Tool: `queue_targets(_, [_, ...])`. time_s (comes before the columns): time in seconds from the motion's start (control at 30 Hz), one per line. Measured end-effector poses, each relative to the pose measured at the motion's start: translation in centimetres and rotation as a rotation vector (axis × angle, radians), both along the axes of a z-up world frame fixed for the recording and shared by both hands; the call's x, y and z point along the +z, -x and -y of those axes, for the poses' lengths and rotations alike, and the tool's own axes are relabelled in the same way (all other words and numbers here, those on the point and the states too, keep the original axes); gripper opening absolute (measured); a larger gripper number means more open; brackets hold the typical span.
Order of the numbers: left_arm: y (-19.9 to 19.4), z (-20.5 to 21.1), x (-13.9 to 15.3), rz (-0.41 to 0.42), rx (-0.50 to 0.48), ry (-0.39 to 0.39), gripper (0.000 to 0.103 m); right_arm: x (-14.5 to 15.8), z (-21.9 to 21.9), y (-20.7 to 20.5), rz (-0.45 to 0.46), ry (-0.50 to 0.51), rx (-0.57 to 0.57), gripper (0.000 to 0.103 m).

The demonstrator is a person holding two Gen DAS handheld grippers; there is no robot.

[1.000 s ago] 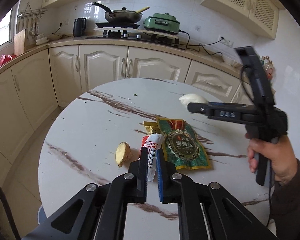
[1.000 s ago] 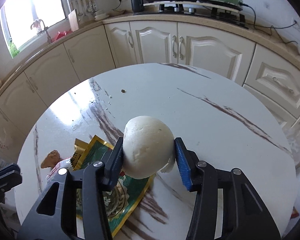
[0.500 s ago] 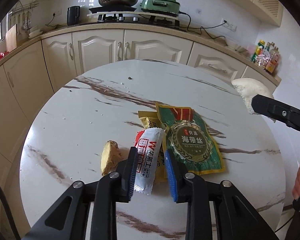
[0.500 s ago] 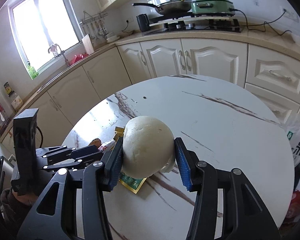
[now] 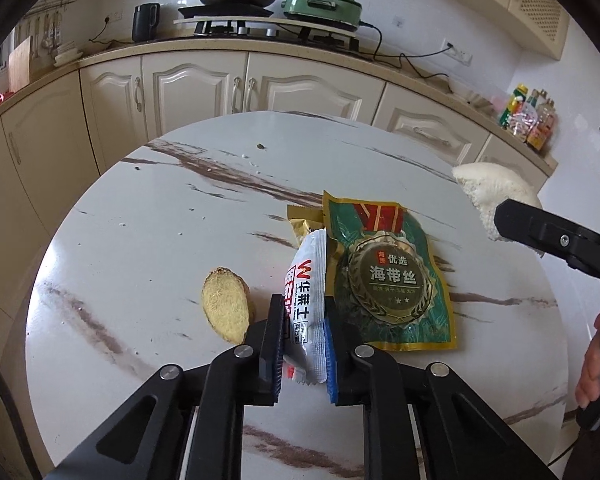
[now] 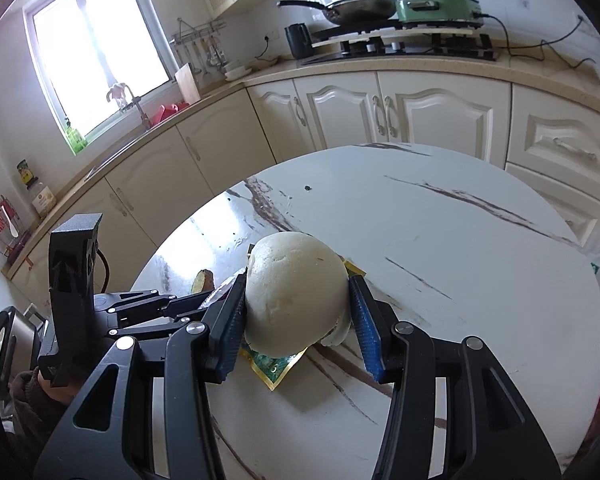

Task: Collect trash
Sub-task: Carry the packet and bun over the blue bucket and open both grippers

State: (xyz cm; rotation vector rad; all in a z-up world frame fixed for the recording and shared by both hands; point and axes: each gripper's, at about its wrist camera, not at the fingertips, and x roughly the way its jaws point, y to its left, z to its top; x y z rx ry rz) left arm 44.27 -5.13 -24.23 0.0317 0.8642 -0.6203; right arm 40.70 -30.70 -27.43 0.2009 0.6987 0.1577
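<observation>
1. Left wrist view: half a second ago our left gripper (image 5: 302,344) stood open around the white plastic sachet with red print (image 5: 306,312); its jaws have just been closing, and now both ribbed blue pads press the sachet's crinkled sides, pinching it narrow and tilting it on edge.
2. The sachet's far end leans on the glossy green and gold foil pouch with a round medal emblem (image 5: 388,280), which lies flat on the round white marble-patterned table with brown veins (image 5: 160,220), as before.
3. Just left of the gripper lies the rough, fibrous, oval slice of yellow ginger (image 5: 225,306), apart from the sachet and unmoved.
4. At the right edge, a person's hand (image 5: 594,364) holds the right gripper, whose black finger covers part of the white bun.
5. Right wrist view: our right gripper (image 6: 298,320) clamps the round, matte, slightly dimpled white steamed bun (image 6: 294,296) between its blue pads, the opening unchanged from the earlier frames.
6. The bun hangs above the table, over a corner of the foil pouch (image 6: 272,366); the table edge now sits lower in view than a second ago.
7. To the left, the left gripper's black fingers (image 6: 156,306) reach toward the ginger slice (image 6: 202,280).
</observation>
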Motion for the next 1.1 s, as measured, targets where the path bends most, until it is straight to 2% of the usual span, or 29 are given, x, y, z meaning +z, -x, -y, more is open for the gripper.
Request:
queue_targets(0.13, [1.0, -1.6, 1.1, -0.004, 0.010, 0.059, 0.008, 0.2, -0.4, 0.2, 0.005, -0.001, 0.002, 0.047])
queue_targets(0.33, [4.4, -4.5, 3.9, 0.051, 0.004, 0.119, 0.008, 1.6, -2.3, 1.1, 0.030, 0.002, 0.014, 0.047])
queue_targets(0.57, [9.9, -11.8, 6.7, 0.130, 0.080, 0.159, 0.009, 3.8, -8.0, 2.4, 0.063, 0.014, 0.093, 0.047])
queue_targets(0.7, [12.9, -17.1, 6.8, 0.156, 0.170, 0.125, 0.009, 4.1, -13.9, 2.5, 0.074, 0.014, 0.188, 0.047])
queue_targets(0.83, [15.7, -23.9, 5.7, 0.143, 0.280, 0.099, 0.009, 3.2, -21.8, 1.9, 0.068, 0.004, 0.317, 0.047])
queue_targets(1.0, [17.8, -31.5, 3.2, 0.086, 0.402, 0.055, 0.009, 0.0, -31.6, 0.4, 0.027, -0.007, 0.455, 0.047])
queue_targets(1.1, [17.9, -34.8, 1.2, 0.041, 0.454, 0.034, 0.009, -2.7, -35.9, -1.1, -0.017, -0.017, 0.508, 0.047])
